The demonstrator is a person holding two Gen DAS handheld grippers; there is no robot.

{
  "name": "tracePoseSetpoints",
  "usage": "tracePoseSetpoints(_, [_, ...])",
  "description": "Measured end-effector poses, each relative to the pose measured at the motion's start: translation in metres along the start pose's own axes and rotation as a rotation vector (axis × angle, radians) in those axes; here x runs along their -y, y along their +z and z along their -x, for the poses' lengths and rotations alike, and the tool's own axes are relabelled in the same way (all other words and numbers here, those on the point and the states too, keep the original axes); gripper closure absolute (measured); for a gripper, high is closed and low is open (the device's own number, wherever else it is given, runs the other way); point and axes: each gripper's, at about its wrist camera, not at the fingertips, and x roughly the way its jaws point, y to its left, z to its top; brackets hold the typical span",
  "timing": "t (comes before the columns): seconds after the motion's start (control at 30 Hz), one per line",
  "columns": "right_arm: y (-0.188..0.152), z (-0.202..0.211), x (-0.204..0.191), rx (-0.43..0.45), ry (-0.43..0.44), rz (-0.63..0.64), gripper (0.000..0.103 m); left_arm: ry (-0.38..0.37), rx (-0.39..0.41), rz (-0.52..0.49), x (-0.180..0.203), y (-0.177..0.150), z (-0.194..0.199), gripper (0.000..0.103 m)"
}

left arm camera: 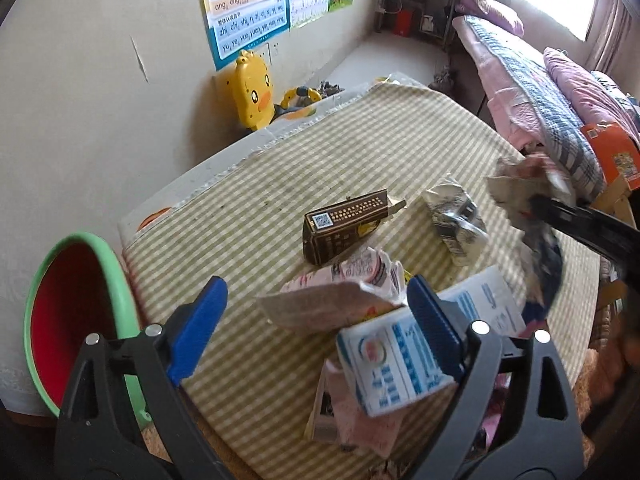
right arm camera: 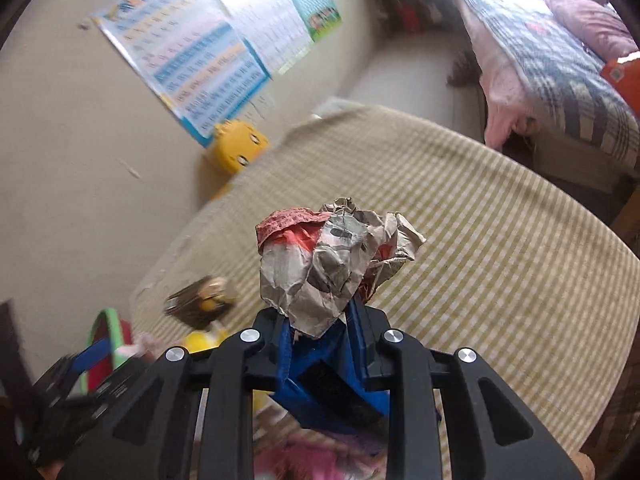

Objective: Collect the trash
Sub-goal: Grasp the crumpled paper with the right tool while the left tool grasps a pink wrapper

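My right gripper (right arm camera: pixel 320 316) is shut on a crumpled paper ball (right arm camera: pixel 332 264) and holds it above the striped table; it also shows in the left wrist view (left arm camera: pixel 524 184). My left gripper (left arm camera: pixel 316 312) is open and empty over a torn pink wrapper (left arm camera: pixel 340 296) and a blue and white carton (left arm camera: pixel 404 356). A brown box (left arm camera: pixel 344 228) and a crumpled silver wrapper (left arm camera: pixel 456 216) lie on the striped cloth (left arm camera: pixel 360 152). A green bin with a red inside (left arm camera: pixel 76 312) stands at the table's left.
A yellow duck toy (left arm camera: pixel 254 88) leans on the wall under posters (left arm camera: pixel 244 8). A bed with quilts (left arm camera: pixel 540 80) is at the right. An orange box (left arm camera: pixel 612 152) sits by the bed.
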Motion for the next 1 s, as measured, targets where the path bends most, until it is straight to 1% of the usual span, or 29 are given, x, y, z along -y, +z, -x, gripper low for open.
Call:
tracePoseSetpoints(0.07, [-0.005,0.010,-0.003,0.017,0.015,0.010,0.080,-0.003,-0.010,0.010,0.000,0.002,-0.005,0.016])
tracePoseSetpoints(0.1, [-0.009,0.015,-0.005,0.024,0.023,0.015,0.080,-0.015,-0.016,0.023,-0.001,0.003,-0.007,0.018])
tracePoseSetpoints(0.17, [-0.013,0.023,-0.009,0.031,0.039,0.016,0.080,-0.033,-0.035,0.046,-0.003,0.004,-0.009,0.038])
tracePoseSetpoints(0.2, [-0.016,0.027,-0.012,0.032,0.052,0.022,0.080,-0.045,-0.037,0.052,-0.003,0.004,-0.009,0.043])
tracePoseSetpoints(0.23, [-0.015,0.028,-0.016,0.034,0.056,0.030,0.080,-0.053,-0.036,0.056,-0.002,0.004,-0.008,0.054])
tracePoseSetpoints(0.27, [-0.015,0.028,-0.020,0.037,0.057,0.037,0.080,-0.060,-0.031,0.054,-0.001,0.004,-0.006,0.061])
tracePoseSetpoints(0.3, [-0.015,0.031,-0.023,0.043,0.060,0.046,0.080,-0.050,-0.023,0.042,0.002,0.004,-0.003,0.062])
tracePoseSetpoints(0.33, [-0.016,0.033,-0.025,0.048,0.066,0.050,0.080,-0.039,-0.014,0.029,0.005,0.004,0.000,0.067])
tracePoseSetpoints(0.4, [-0.016,0.036,-0.028,0.054,0.078,0.050,0.080,-0.025,0.006,0.006,0.009,0.004,0.007,0.069])
tracePoseSetpoints(0.47, [-0.016,0.040,-0.030,0.062,0.083,0.052,0.079,-0.030,0.013,0.008,0.009,0.003,0.011,0.072])
tracePoseSetpoints(0.53, [-0.017,0.046,-0.034,0.077,0.081,0.058,0.079,-0.030,0.025,0.020,0.007,0.001,0.018,0.073])
tracePoseSetpoints(0.77, [-0.019,0.063,-0.043,0.108,0.091,0.077,0.079,-0.046,0.087,0.075,-0.006,-0.004,0.050,0.073])
tracePoseSetpoints(1.0, [-0.023,0.078,-0.058,0.135,0.101,0.108,0.079,-0.041,0.159,0.090,-0.010,-0.007,0.085,0.073])
